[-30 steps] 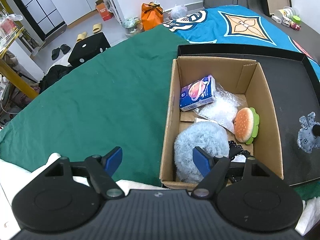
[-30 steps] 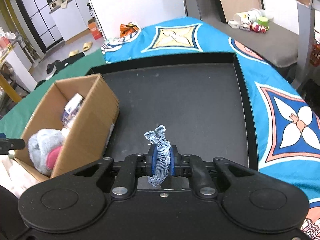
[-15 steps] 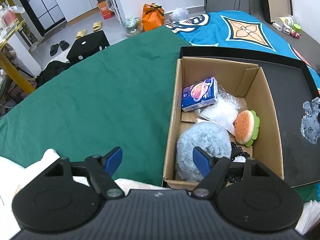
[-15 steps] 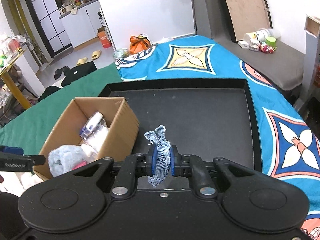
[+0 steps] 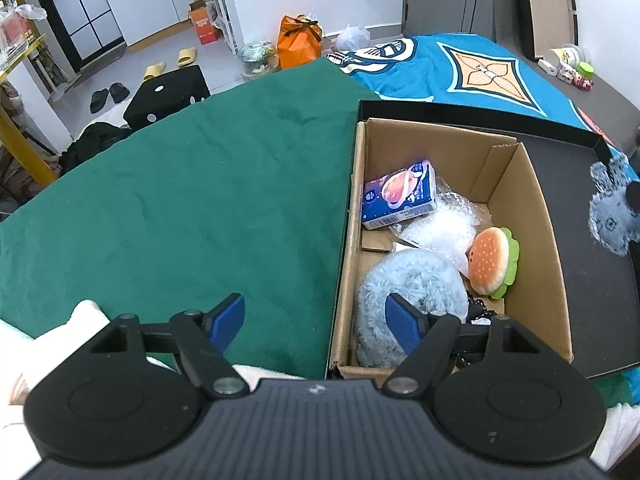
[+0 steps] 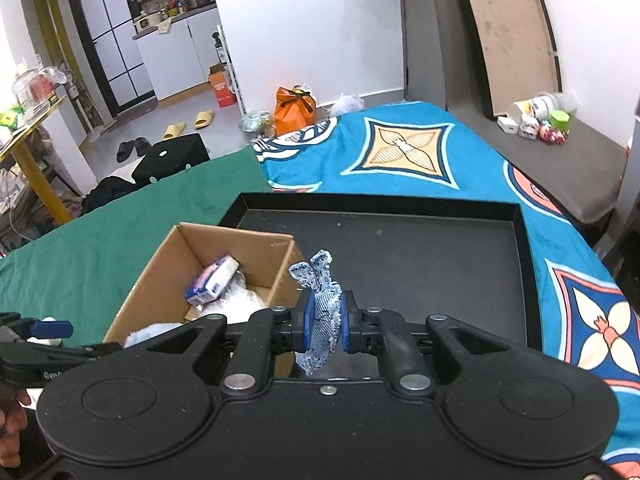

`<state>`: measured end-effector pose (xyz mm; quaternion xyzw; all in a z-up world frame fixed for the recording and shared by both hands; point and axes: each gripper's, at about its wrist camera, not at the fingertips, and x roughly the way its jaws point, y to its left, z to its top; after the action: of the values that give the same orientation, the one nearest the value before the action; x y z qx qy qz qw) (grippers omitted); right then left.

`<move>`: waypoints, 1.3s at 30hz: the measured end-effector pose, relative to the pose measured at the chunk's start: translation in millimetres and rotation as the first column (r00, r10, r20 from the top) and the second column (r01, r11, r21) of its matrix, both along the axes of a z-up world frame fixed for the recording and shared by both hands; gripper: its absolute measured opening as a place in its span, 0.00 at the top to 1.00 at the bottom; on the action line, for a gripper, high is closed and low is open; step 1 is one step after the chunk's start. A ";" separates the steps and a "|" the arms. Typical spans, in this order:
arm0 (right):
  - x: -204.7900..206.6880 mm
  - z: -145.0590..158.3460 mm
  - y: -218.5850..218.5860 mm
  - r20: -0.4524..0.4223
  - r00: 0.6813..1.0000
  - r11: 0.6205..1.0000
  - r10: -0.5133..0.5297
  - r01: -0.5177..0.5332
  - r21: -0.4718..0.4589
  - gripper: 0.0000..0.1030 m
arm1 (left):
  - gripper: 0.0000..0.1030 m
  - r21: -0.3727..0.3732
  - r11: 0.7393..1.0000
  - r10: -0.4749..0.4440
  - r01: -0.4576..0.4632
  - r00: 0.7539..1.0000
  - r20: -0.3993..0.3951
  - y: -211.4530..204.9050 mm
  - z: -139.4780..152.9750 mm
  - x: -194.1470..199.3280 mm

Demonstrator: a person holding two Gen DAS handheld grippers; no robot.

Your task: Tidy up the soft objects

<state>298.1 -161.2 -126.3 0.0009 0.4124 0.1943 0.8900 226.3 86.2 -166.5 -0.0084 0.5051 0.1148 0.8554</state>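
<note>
My right gripper point(image 6: 324, 326) is shut on a small blue-grey patterned fabric piece point(image 6: 320, 312), held in the air above the black tray point(image 6: 440, 264). The left wrist view shows that same fabric piece point(image 5: 612, 216) hanging at the far right. A cardboard box point(image 5: 540, 248) holds a fluffy blue plush point(image 5: 412, 280), a burger plush point(image 5: 492, 264), a tissue pack point(image 5: 400, 196) and bubble wrap point(image 5: 440, 232). My left gripper point(image 5: 316, 320) stands open at the box's near left corner, one pad over the green cloth, the other over the blue plush, holding nothing.
A green cloth point(image 5: 180, 200) covers the bed left of the box, and a blue patterned blanket point(image 6: 400, 152) lies behind and right of the tray. White fabric point(image 5: 80, 316) sits at the near edge. Floor clutter and an orange bag point(image 6: 294, 104) lie beyond.
My right gripper has risen and drawn back with the fabric piece, so more of the box and tray shows. The left gripper has barely moved.
</note>
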 end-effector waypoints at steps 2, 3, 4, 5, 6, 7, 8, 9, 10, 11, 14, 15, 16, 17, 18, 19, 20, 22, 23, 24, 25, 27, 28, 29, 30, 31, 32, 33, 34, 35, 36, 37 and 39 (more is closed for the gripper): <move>1.2 1.7 6.9 0.006 1.000 1.000 0.010 -0.010 -0.008 0.87 | 0.28 -0.011 1.000 -0.001 0.001 1.000 0.003 2.1 -2.1 -0.7; 1.9 2.4 10.9 0.012 1.000 1.000 0.016 -0.016 -0.014 0.87 | 0.29 -0.018 1.000 -0.002 0.002 1.000 0.004 2.9 -3.0 -0.7; 2.0 3.1 13.9 0.016 1.000 1.000 0.021 -0.021 -0.019 0.87 | 0.29 -0.023 1.000 -0.003 0.003 1.000 0.004 3.8 -4.3 -0.8; 2.2 3.6 17.8 0.021 0.999 0.999 0.029 -0.028 -0.026 0.87 | 0.30 -0.027 1.000 -0.004 0.004 1.000 0.008 4.5 -5.5 -1.1; 2.8 4.0 21.7 0.026 0.999 0.999 0.037 -0.036 -0.033 0.87 | 0.32 -0.031 1.000 -0.006 0.006 1.000 0.011 5.1 -6.7 -1.3; 3.3 4.3 25.2 0.029 0.999 0.998 0.044 -0.043 -0.038 0.87 | 0.34 -0.036 0.999 -0.007 0.007 1.000 0.011 5.3 -8.0 -1.3; 3.8 5.1 29.2 0.034 0.998 0.998 0.053 -0.051 -0.045 0.87 | 0.38 -0.044 0.999 -0.008 0.009 1.000 0.008 6.0 -9.6 -0.9; 4.0 5.7 33.1 0.039 0.997 0.997 0.063 -0.061 -0.052 0.87 | 0.44 -0.052 0.999 -0.009 0.010 1.000 0.006 6.5 -10.9 -0.4; 4.6 6.4 37.0 0.046 0.996 0.996 0.072 -0.070 -0.060 0.87 | 0.47 -0.058 0.998 -0.009 0.009 1.000 0.003 7.3 -11.8 0.0; 4.9 7.0 40.7 0.052 0.995 0.995 0.082 -0.078 -0.067 0.87 | 0.53 -0.063 0.998 -0.006 0.006 1.000 0.000 8.0 -13.0 0.7; 6.3 8.2 52.3 0.073 0.991 0.990 0.112 -0.105 -0.091 0.87 | 0.68 -0.079 0.997 0.000 -0.001 1.000 -0.011 10.5 -16.7 1.9; 7.2 8.4 55.9 0.079 0.990 0.989 0.121 -0.113 -0.099 0.87 | 0.72 -0.088 0.996 -0.002 0.000 1.000 -0.012 11.2 -17.6 1.9; 8.1 8.7 59.5 0.086 0.988 0.987 0.129 -0.120 -0.106 0.87 | 0.73 -0.096 0.995 -0.005 0.004 1.000 -0.013 11.3 -18.4 1.7; 9.0 8.9 63.1 0.092 0.986 0.986 0.137 -0.126 -0.112 0.87 | 0.76 -0.103 0.995 -0.009 0.008 1.000 -0.014 11.1 -19.3 1.5; 10.1 9.2 66.6 0.096 0.985 0.984 0.145 -0.133 -0.118 0.87 | 0.78 -0.108 0.994 -0.014 0.012 1.000 -0.015 11.0 -20.1 1.4; 11.4 9.3 70.0 0.102 0.983 0.982 0.152 -0.139 -0.125 0.87 | 0.80 -0.114 0.993 -0.017 0.015 1.000 -0.015 11.0 -20.8 1.7; 12.5 9.6 72.8 0.107 0.982 0.981 0.157 -0.143 -0.130 0.87 | 0.82 -0.122 0.992 -0.019 0.017 1.000 -0.015 11.7 -21.0 1.7; 14.7 10.7 78.6 0.121 0.978 0.978 0.168 -0.151 -0.142 0.86 | 0.84 -0.138 0.990 -0.020 0.018 1.000 -0.013 12.9 -21.7 1.5; 15.3 11.1 80.6 0.129 0.976 0.977 0.173 -0.154 -0.147 0.86 | 0.85 -0.143 0.990 -0.021 0.019 1.000 -0.011 13.2 -21.6 1.2; 16.4 11.6 82.5 0.136 0.975 0.976 0.177 -0.156 -0.153 0.86 | 0.85 -0.149 0.989 -0.022 0.020 1.000 -0.010 13.9 -21.8 1.0; 17.1 12.3 84.1 0.143 0.973 0.975 0.181 -0.158 -0.158 0.85 | 0.85 -0.157 0.987 -0.021 0.019 1.000 -0.009 14.9 -21.9 0.9; 18.9 11.8 87.5 0.154 0.970 0.973 0.190 -0.164 -0.164 0.80 | 0.85 -0.171 0.985 -0.016 0.015 1.000 -0.008 17.5 -22.3 1.3; 18.8 10.8 88.8 0.161 0.967 0.971 0.196 -0.168 -0.173 0.74 | 0.85 -0.176 0.984 -0.016 0.014 1.000 -0.007 18.4 -22.6 1.4; 19.0 8.6 89.9 0.162 0.965 0.967 0.205 -0.175 -0.186 0.69 | 0.85 -0.180 0.984 -0.016 0.014 1.000 -0.007 19.1 -22.8 1.5; 18.6 7.0 90.1 0.162 0.965 0.965 0.208 -0.175 -0.194 0.59 | 0.85 -0.183 0.983 -0.016 0.015 1.000 -0.006 19.4 -23.1 1.6; 18.2 5.8 89.0 0.162 0.966 0.966 0.203 -0.170 -0.196 0.55 | 0.85 -0.185 0.983 -0.017 0.015 1.000 -0.006 19.5 -23.4 1.8; 17.6 4.5 86.4 0.158 0.968 0.968 0.192 -0.160 -0.196 0.55 | 0.85 -0.186 0.982 -0.017 0.015 1.000 -0.006 19.5 -23.8 2.1; 17.4 3.6 84.7 0.150 0.971 0.969 0.186 -0.155 -0.194 0.55 | 0.85 -0.188 0.982 -0.017 0.015 1.000 -0.006 19.9 -24.1 2.3; 16.9 2.2 81.8 0.140 0.974 0.971 0.176 -0.148 -0.190 0.55 | 0.85 -0.190 0.982 -0.017 0.015 1.000 -0.006 20.1 -24.3 2.4; 16.1 1.0 78.4 0.131 0.978 0.973 0.165 -0.139 -0.186 0.55 | 0.85 -0.192 0.981 -0.017 0.015 1.000 -0.006 20.9 -24.1 2.2; 15.0 -0.4 75.4 0.123 0.980 0.974 0.157 -0.133 -0.184 0.55 | 0.85 -0.192 0.981 -0.016 0.015 1.000 -0.006 21.3 -24.2 2.1; 13.5 -1.3 72.0 0.117 0.981 0.975 0.152 -0.129 -0.182 0.54 | 0.85 -0.192 0.981 -0.016 0.015 1.000 -0.006 21.2 -24.2 2.4; 9.1 -2.3 64.6 0.108 0.984 0.976 0.141 -0.120 -0.180 0.52 | 0.85 -0.190 0.982 -0.017 0.015 1.000 -0.006 21.1 -24.2 2.4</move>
<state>307.2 -96.7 -128.6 -0.1148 0.3728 0.2155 0.8952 228.7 107.3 -190.7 -0.0855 0.5172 0.0593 0.8495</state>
